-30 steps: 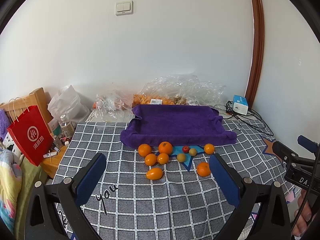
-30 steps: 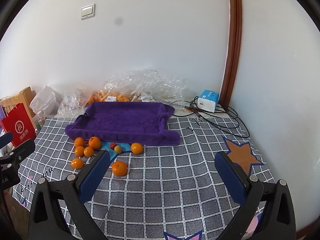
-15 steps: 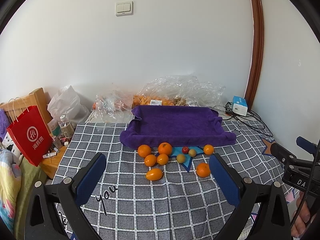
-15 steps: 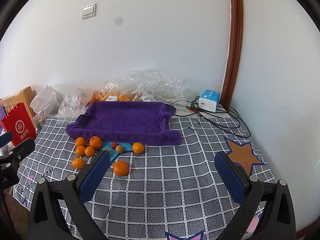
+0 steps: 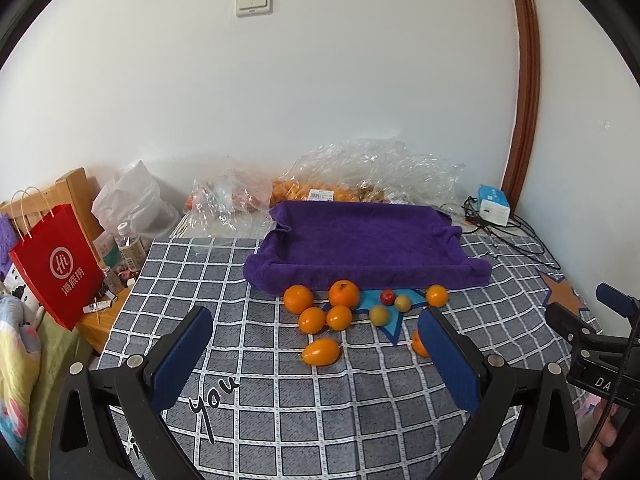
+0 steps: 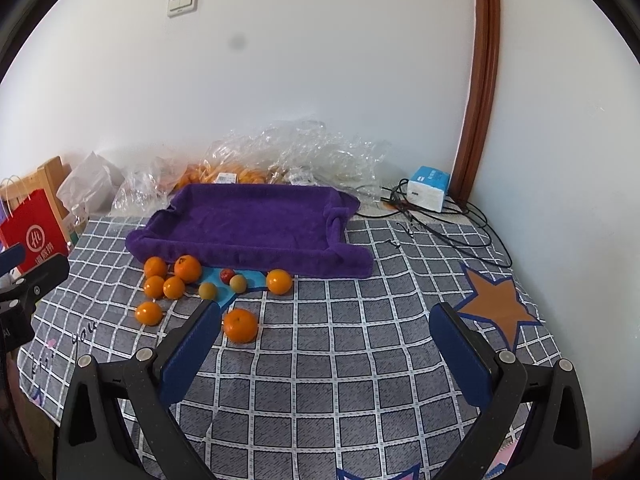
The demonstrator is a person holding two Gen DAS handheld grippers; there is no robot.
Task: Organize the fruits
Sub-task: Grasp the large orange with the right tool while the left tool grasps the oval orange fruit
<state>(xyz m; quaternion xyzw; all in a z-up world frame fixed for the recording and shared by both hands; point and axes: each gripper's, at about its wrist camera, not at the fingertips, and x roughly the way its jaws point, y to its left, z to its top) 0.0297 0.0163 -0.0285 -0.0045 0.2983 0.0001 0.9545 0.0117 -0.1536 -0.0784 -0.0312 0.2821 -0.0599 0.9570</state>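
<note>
2 grippers hover over a grey checked cloth (image 6: 360, 360), left gripper (image 5: 320, 364) and right gripper (image 6: 332, 356) both spread wide, holding nothing. Loose fruits (image 5: 344, 294) sit bunched along the near edge of the purple towel tray (image 5: 360, 240), toward 12 o'clock. Clear plastic bags (image 5: 380, 172) pile against the white wall (image 5: 320, 100) behind; a red paper bag (image 5: 56, 268) stands at 9 o'clock.

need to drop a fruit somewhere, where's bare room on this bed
Free: inside the purple towel tray, and the checked cover between the orange star and the lone orange. Crowded: the fruit cluster along the tray's front edge, and the cables by the wall.
</note>
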